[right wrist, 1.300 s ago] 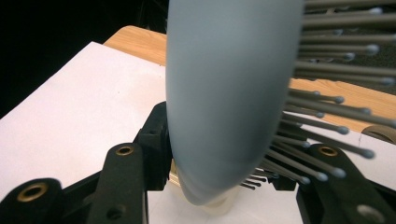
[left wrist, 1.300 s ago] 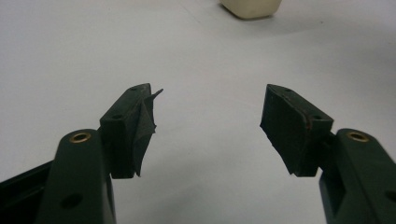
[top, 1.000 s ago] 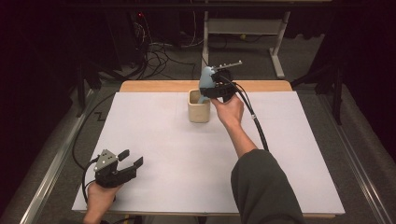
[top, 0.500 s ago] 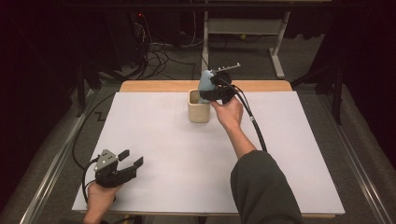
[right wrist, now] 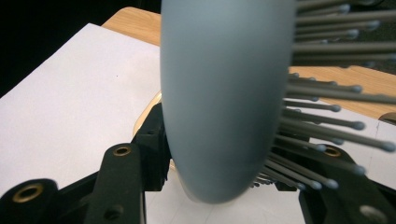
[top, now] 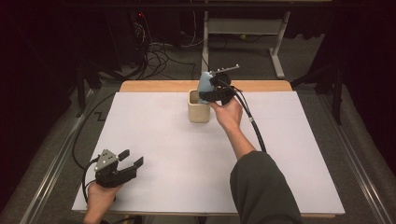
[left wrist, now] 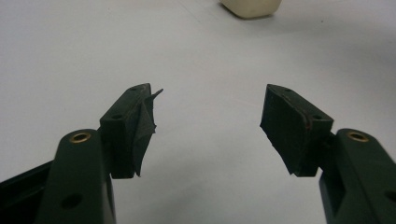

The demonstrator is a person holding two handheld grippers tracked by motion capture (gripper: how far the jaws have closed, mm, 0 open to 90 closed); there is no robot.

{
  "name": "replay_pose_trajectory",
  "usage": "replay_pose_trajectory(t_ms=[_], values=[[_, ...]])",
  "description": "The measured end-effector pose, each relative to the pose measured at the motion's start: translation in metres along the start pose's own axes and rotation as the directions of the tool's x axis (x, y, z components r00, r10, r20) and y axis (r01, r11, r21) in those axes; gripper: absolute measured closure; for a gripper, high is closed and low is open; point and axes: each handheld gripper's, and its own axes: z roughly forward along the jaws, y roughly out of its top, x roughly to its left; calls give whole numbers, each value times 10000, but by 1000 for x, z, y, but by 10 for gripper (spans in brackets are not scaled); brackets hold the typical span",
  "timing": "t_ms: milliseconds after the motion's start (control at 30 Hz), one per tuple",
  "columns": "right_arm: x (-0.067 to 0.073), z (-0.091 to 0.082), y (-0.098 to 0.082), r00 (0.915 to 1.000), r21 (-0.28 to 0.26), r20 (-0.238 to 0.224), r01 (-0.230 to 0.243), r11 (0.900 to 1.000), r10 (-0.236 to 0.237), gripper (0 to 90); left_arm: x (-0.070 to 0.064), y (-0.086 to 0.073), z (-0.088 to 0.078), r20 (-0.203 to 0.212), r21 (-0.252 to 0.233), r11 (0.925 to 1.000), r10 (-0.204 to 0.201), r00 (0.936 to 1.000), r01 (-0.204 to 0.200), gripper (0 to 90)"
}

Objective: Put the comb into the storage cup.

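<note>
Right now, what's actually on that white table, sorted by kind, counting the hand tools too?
Hairbrush, grey-blue with pin bristles, clamped in the right gripper: 1
Cream cup: 1
Handheld grippers, the left gripper being open and empty: 2
Total: 4

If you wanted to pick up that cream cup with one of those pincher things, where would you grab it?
Probably by its side walls, coming from the near side with the gripper held level. The cup stands upright on the white table cover, and the hairbrush in the right gripper hangs over its open mouth, so a grab from above looks blocked.
</note>
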Motion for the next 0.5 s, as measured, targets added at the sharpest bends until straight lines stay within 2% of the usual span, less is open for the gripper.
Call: replay_pose_trajectory(t_ms=[500], values=[[0, 0, -2, 9999, -32, -118, -45, 10000, 45, 507, 0, 0, 0, -37, -19, 10000, -10, 10000, 10, 352]])
